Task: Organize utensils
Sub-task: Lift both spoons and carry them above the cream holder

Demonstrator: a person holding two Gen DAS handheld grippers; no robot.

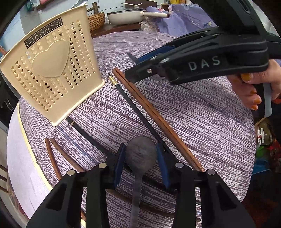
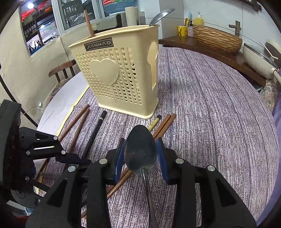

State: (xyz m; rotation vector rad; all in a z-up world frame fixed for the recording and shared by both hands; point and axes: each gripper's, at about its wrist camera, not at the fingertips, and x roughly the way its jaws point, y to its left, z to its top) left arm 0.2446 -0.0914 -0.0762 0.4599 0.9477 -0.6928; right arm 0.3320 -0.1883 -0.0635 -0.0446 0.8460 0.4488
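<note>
Cream plastic utensil holder (image 2: pixel 116 77) stands on a purple-striped desk (image 2: pixel 210 122) as a person sorts cutlery with two hand-held tools. The left claw (image 1: pixel 140 147) is closed against the bowl of a dull spoon (image 1: pixel 141 156), its blue pads pressing either side and the handle running back toward the camera. The right claw (image 2: pixel 140 142) grips a bright spoon (image 2: pixel 140 154) the same way, raised above the desk in front of the holder. One wooden chopstick (image 2: pixel 88 22) and another spoon (image 2: pixel 161 15) already stand inside the holder. At the holder's foot lie a brown chopstick pair (image 1: pixel 158 119) and a black chopstick (image 1: pixel 133 108) with a gold band; more brown and black sticks lie on the holder's other side.

The step in hand appears to be carrying the spoons to the holder. Done well, each spoon should be lifted above the holder's rim, tipped handle-down and centred over the opening before the pads part. The grip on a rounded bowl looks slippery, so slow, level travel seems wise, one claw at a time to avoid crowding the rim.
</note>
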